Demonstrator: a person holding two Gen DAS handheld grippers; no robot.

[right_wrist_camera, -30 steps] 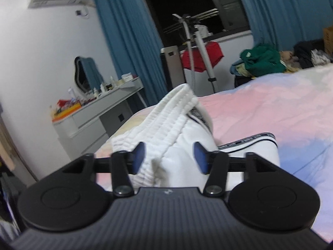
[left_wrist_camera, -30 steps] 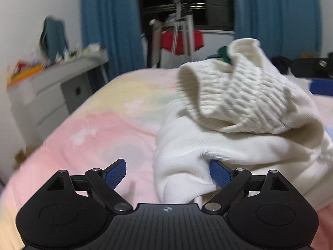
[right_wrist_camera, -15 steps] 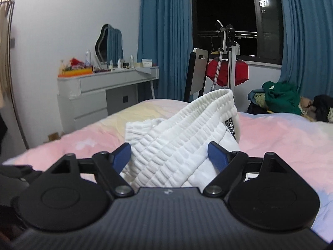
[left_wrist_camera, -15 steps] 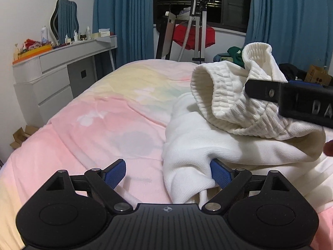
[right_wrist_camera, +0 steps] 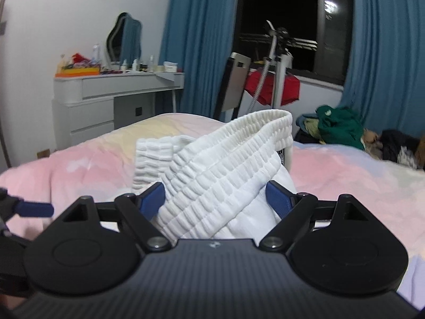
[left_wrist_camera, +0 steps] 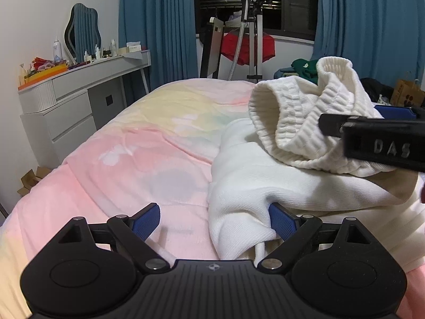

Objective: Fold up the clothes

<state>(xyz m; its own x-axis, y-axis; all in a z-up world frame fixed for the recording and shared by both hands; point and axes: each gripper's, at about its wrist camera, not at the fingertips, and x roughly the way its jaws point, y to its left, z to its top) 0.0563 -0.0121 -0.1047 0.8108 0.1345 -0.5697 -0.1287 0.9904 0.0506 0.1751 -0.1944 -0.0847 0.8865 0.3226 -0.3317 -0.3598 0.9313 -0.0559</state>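
White clothes (left_wrist_camera: 265, 186) heaped on the bed (left_wrist_camera: 148, 154), soft edge between the wide left tongs (left_wrist_camera: 212, 219), ribbed band between the right tongs (right_wrist_camera: 216, 195), now closing, likely to lift a fold.

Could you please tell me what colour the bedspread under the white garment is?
The bedspread is pastel pink blending into yellow, seen best in the left wrist view.

A white dresser (left_wrist_camera: 66, 111) stands by the wall with bottles and a wavy mirror (left_wrist_camera: 84, 33) on top. Blue curtains (left_wrist_camera: 159, 26) hang beside a dark window (right_wrist_camera: 279, 18). A red cloth (left_wrist_camera: 248, 46) hangs on a stand.
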